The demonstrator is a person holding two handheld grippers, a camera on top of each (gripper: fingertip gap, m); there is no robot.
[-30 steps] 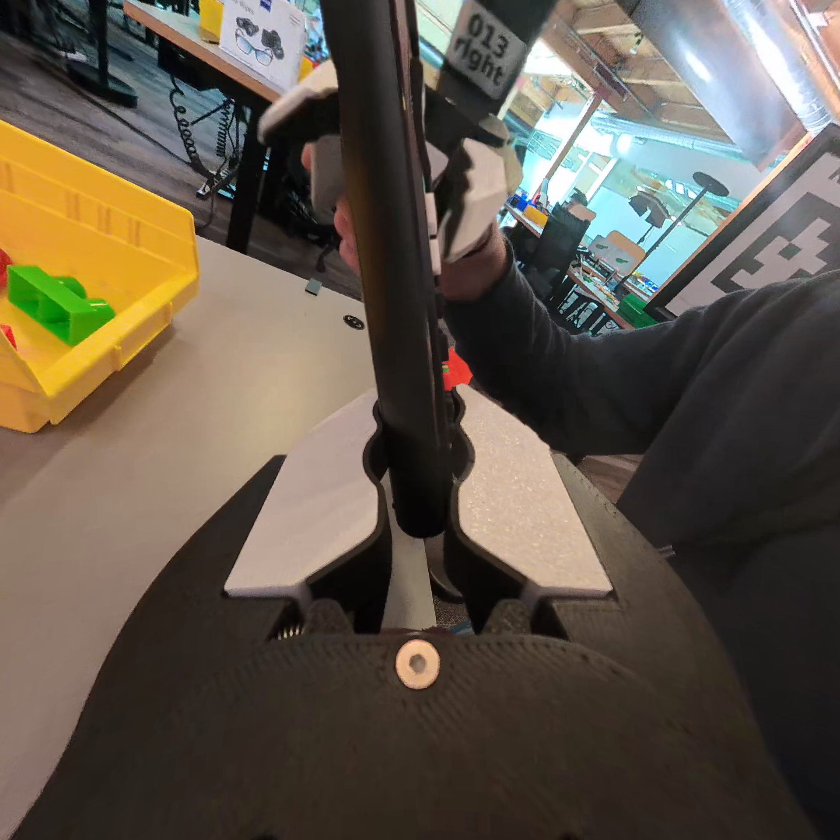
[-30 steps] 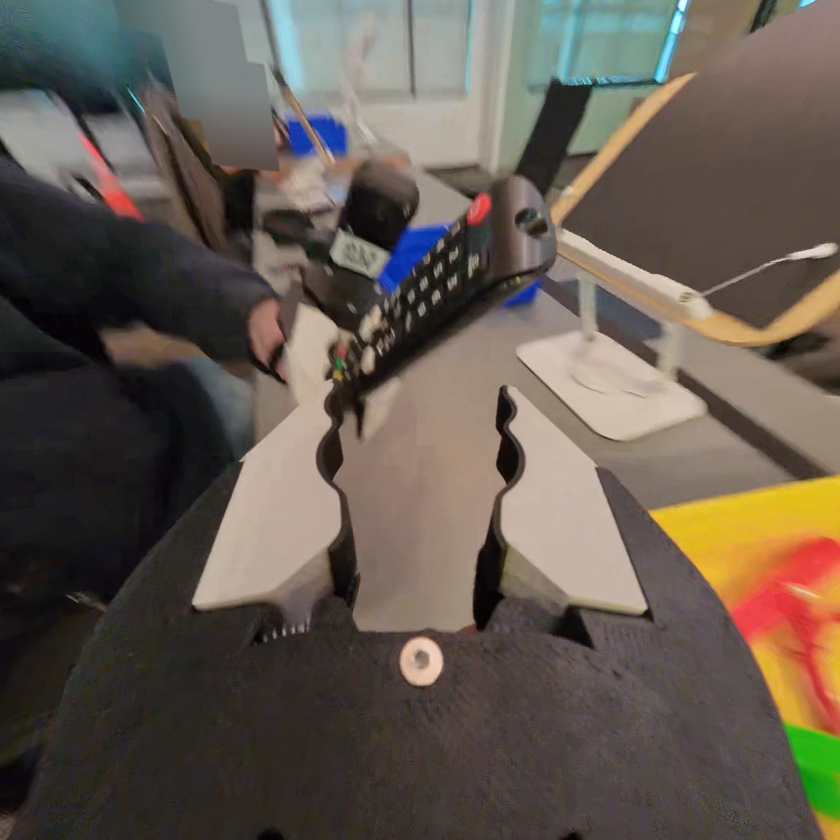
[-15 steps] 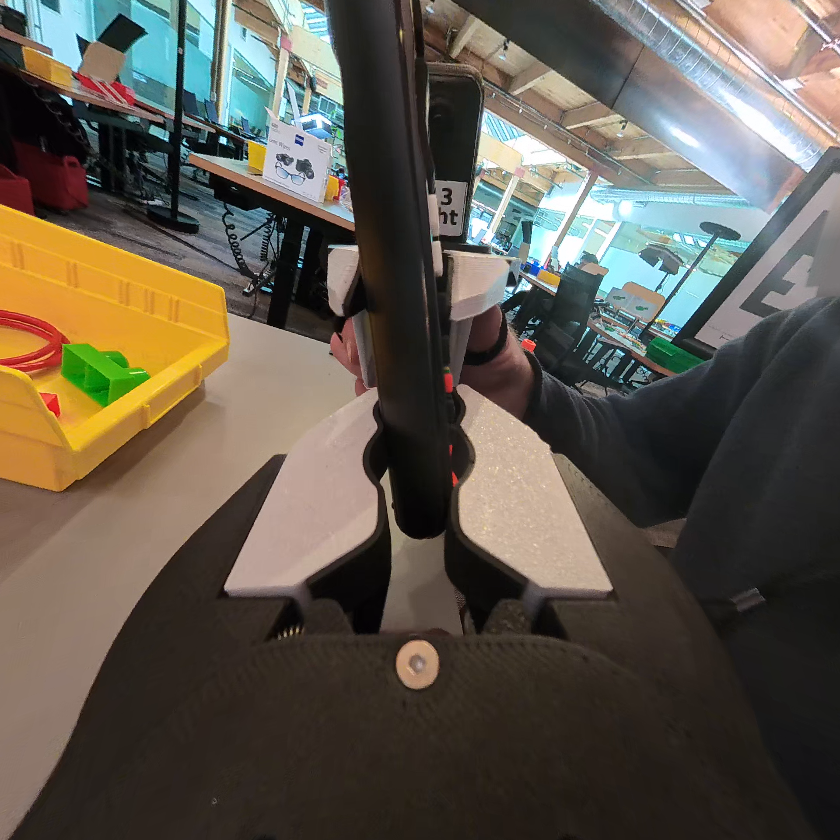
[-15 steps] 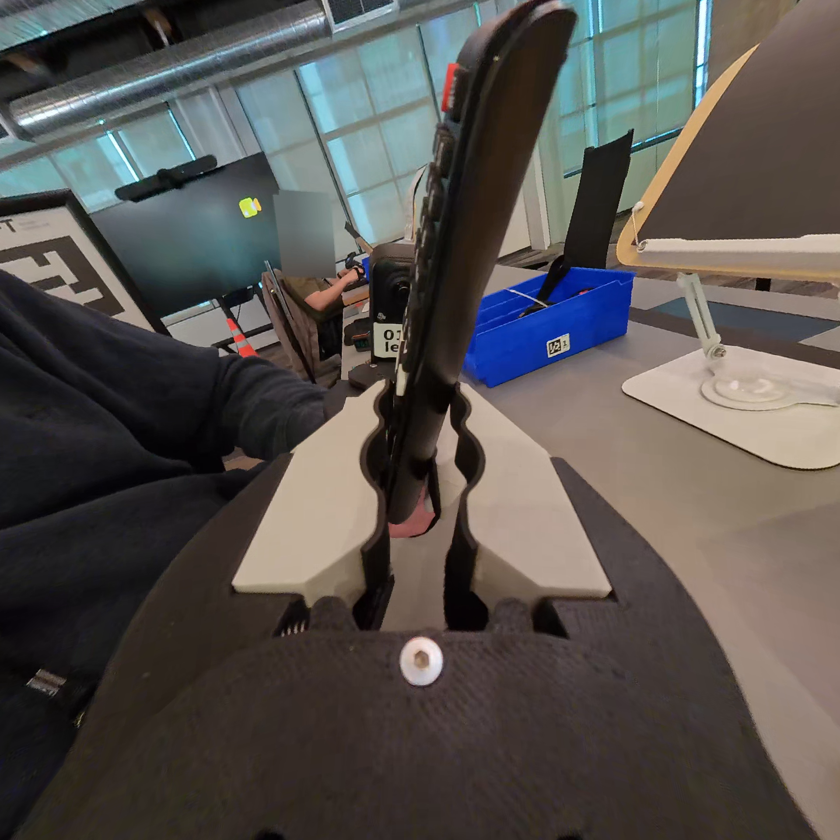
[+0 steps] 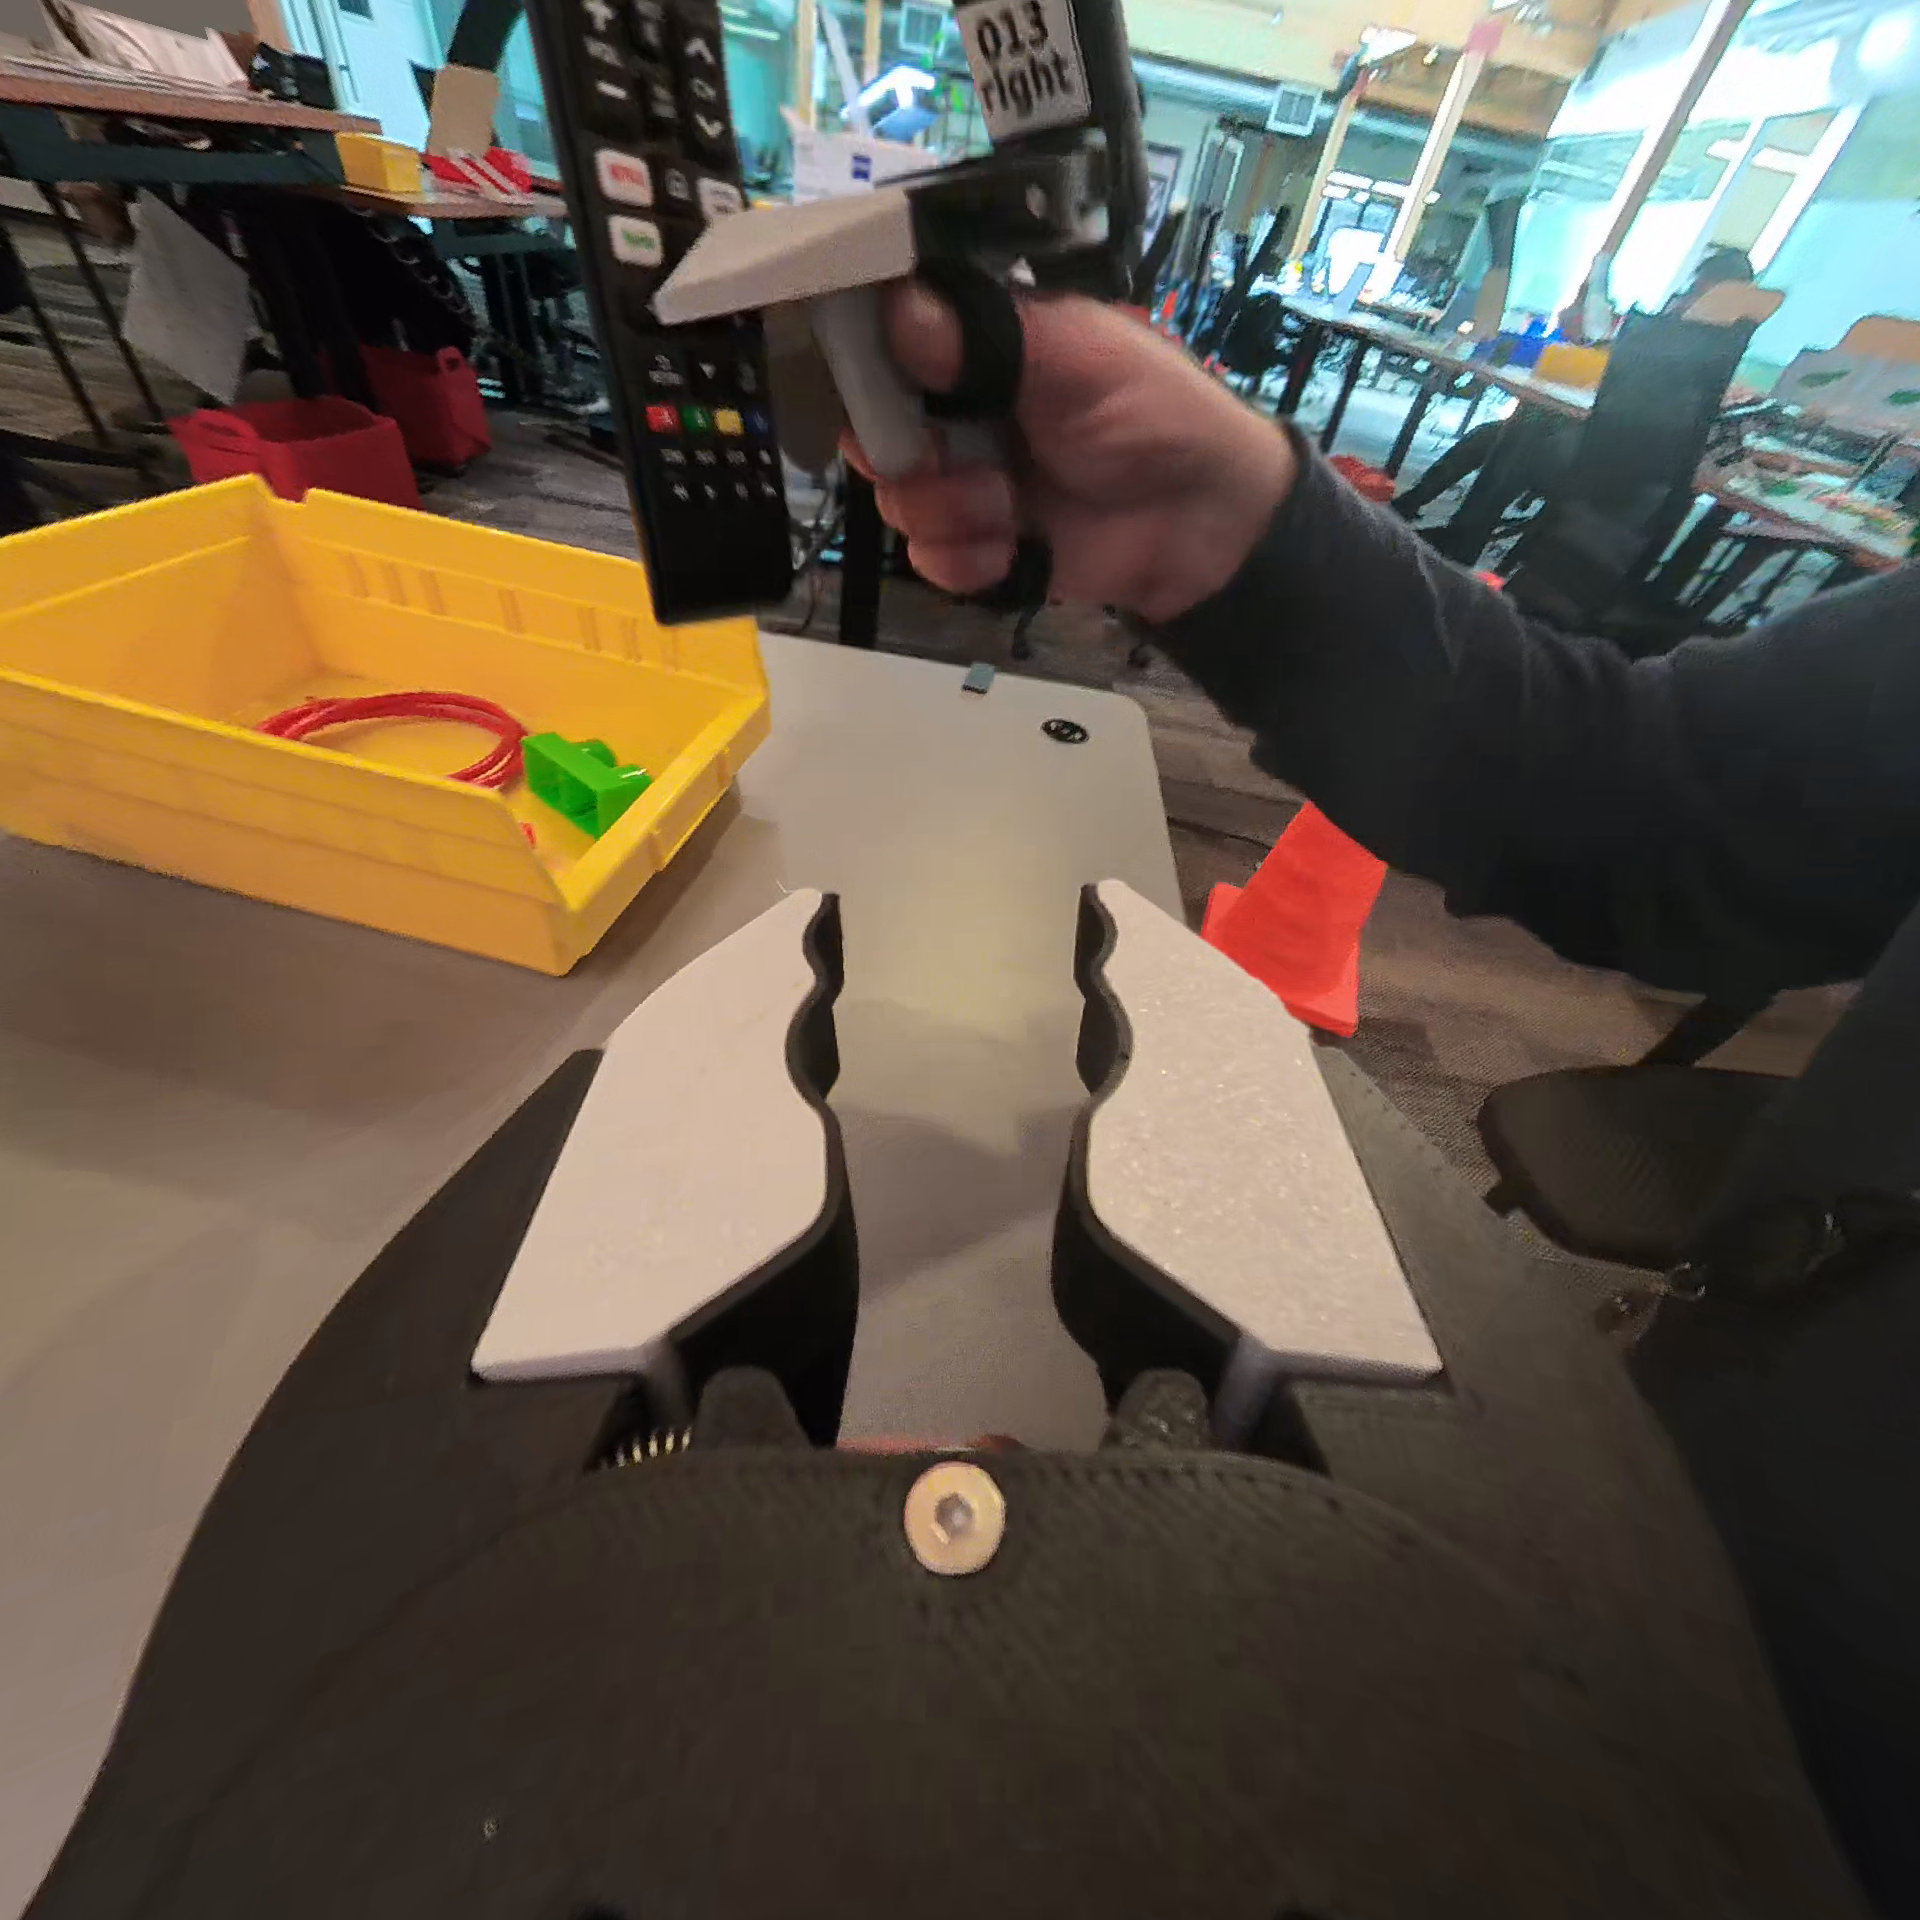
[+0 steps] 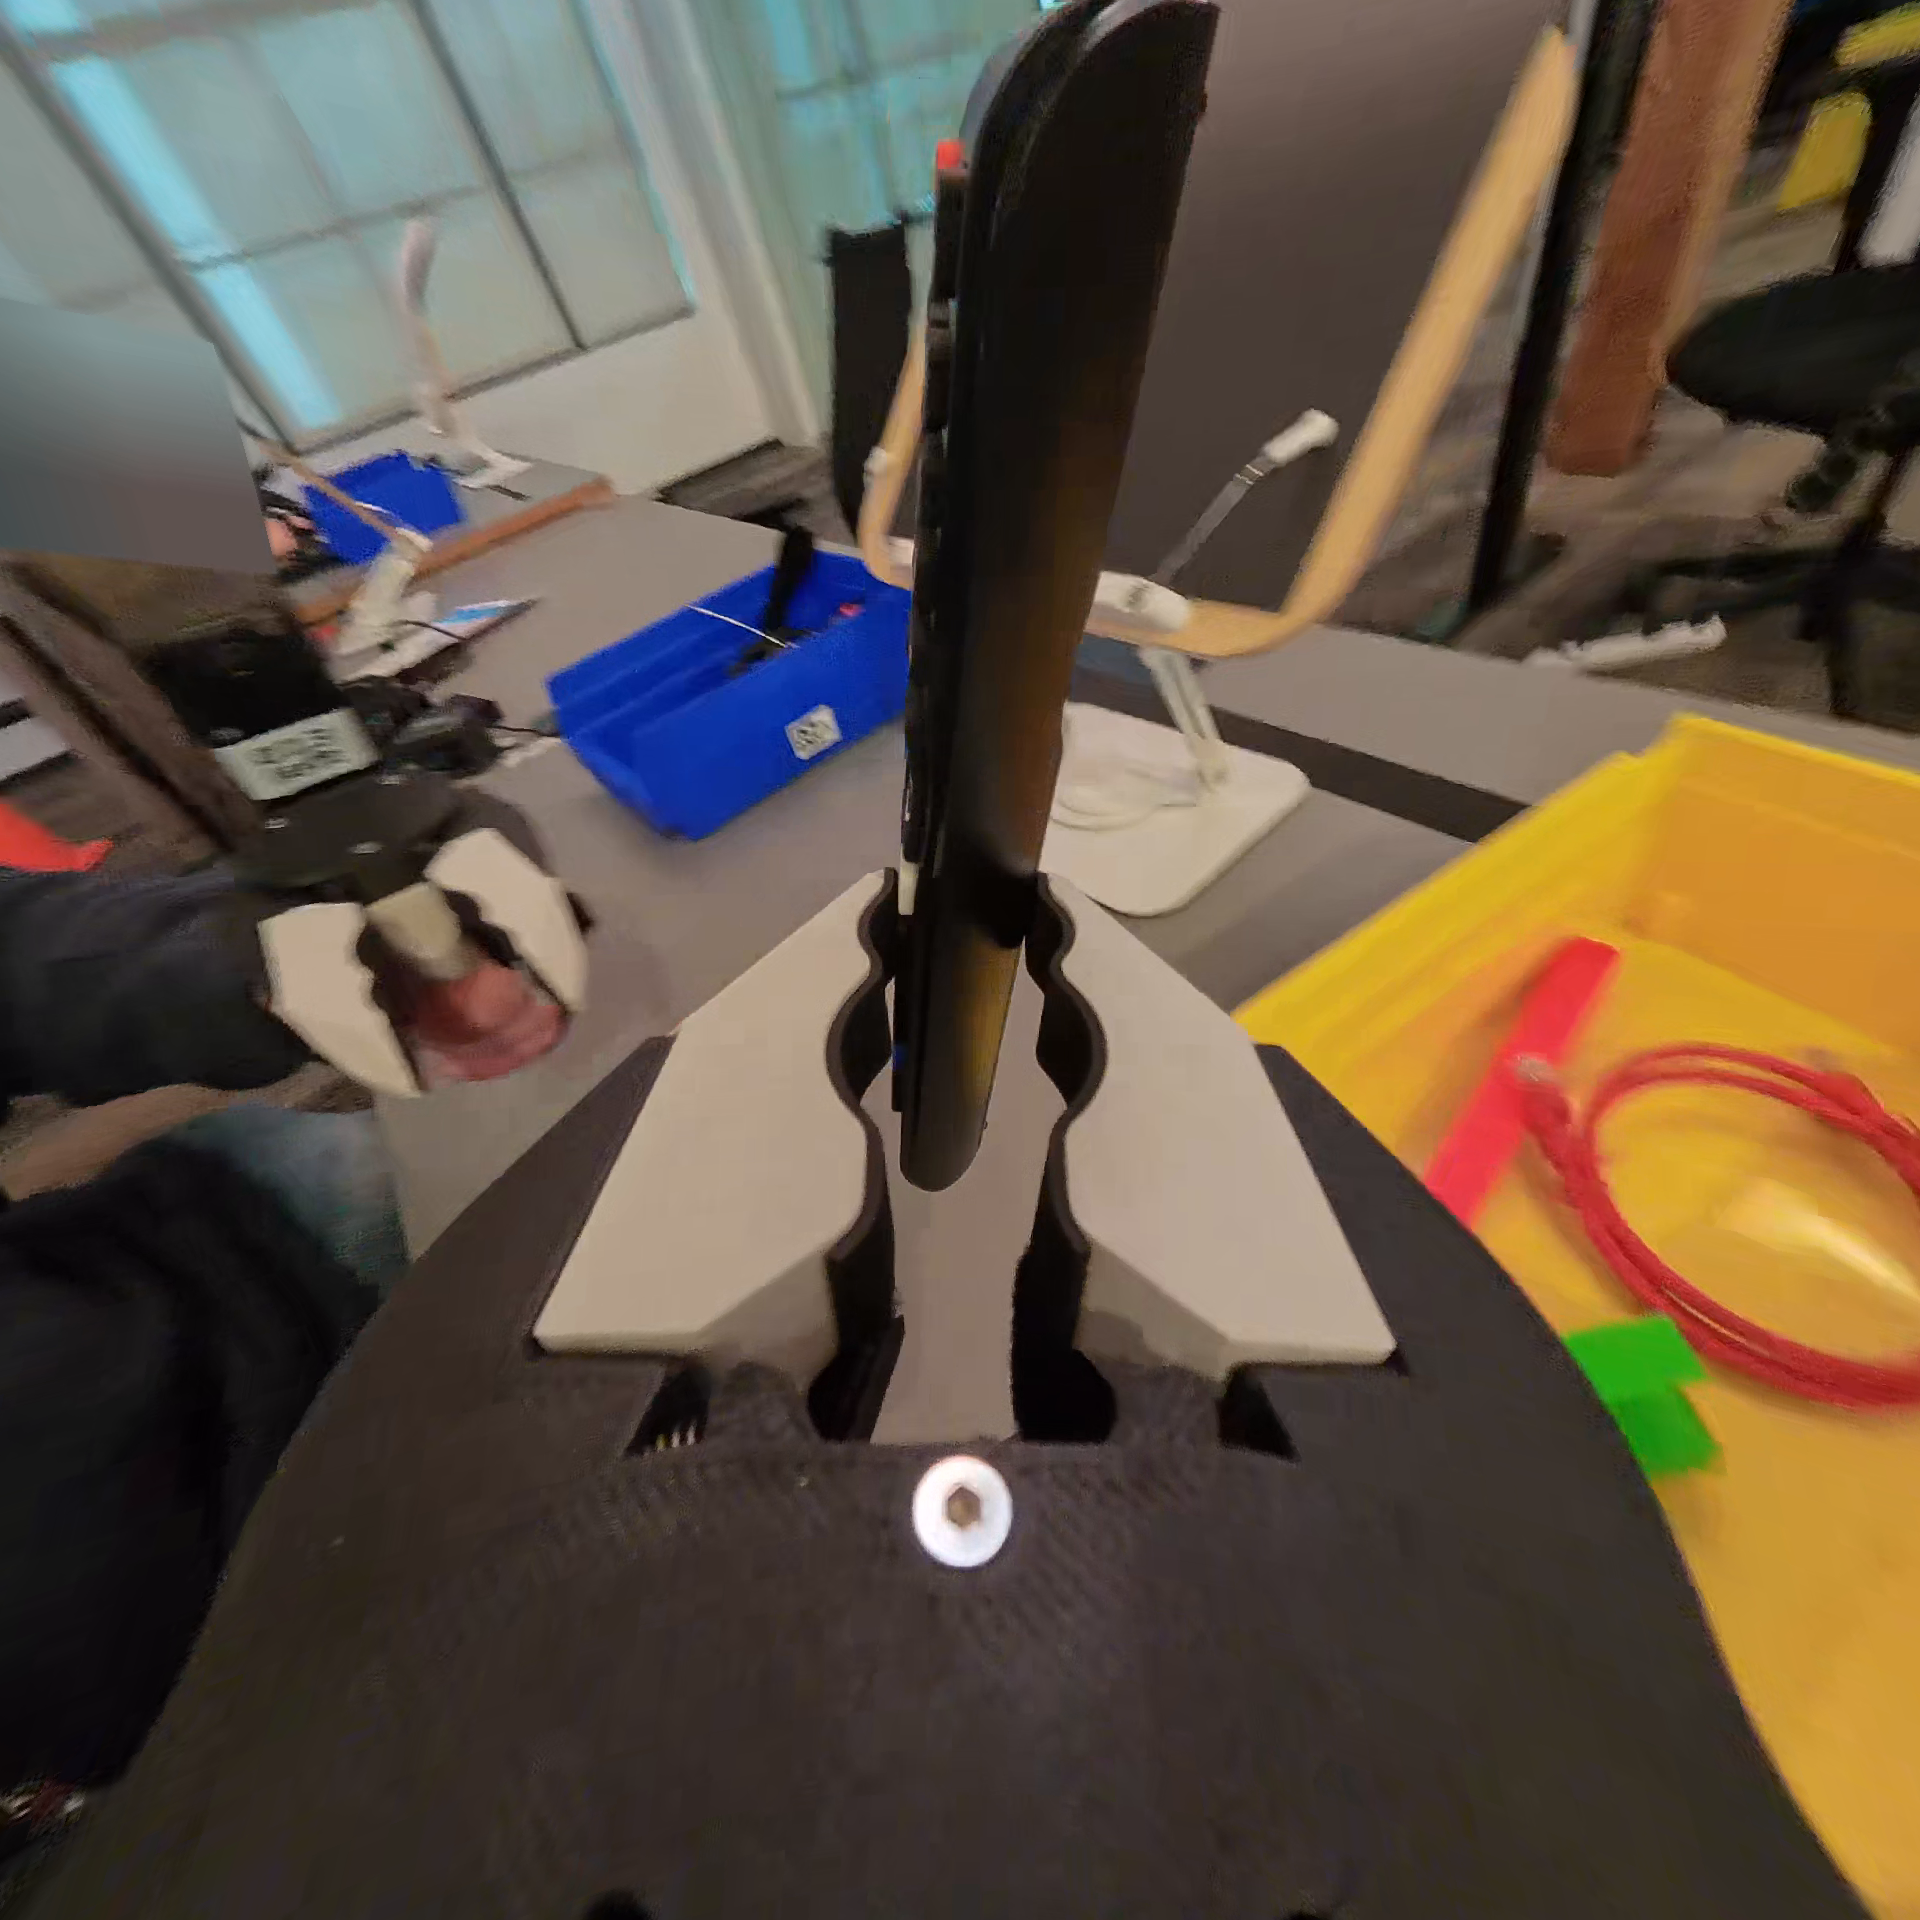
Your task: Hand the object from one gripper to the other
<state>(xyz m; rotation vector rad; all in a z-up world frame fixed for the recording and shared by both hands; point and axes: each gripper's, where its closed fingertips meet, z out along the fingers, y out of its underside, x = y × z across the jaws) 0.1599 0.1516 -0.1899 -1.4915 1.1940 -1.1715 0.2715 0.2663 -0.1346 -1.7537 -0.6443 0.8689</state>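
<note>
My right gripper (image 6: 961,914) is clamped on the black remote (image 6: 1023,582), held upright above the grey table (image 5: 312,1091) beside the yellow bin (image 6: 1714,883). My left gripper (image 5: 956,925) stands apart, empty. Judgement: hold firm and withdraw slowly, because the grip sits low.

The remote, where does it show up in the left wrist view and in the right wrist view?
Left wrist view: remote at top, left of centre, hanging from the right gripper.
Right wrist view: remote upright in the centre, clamped between that gripper's fingers.
Shared landmark: yellow bin.
</note>
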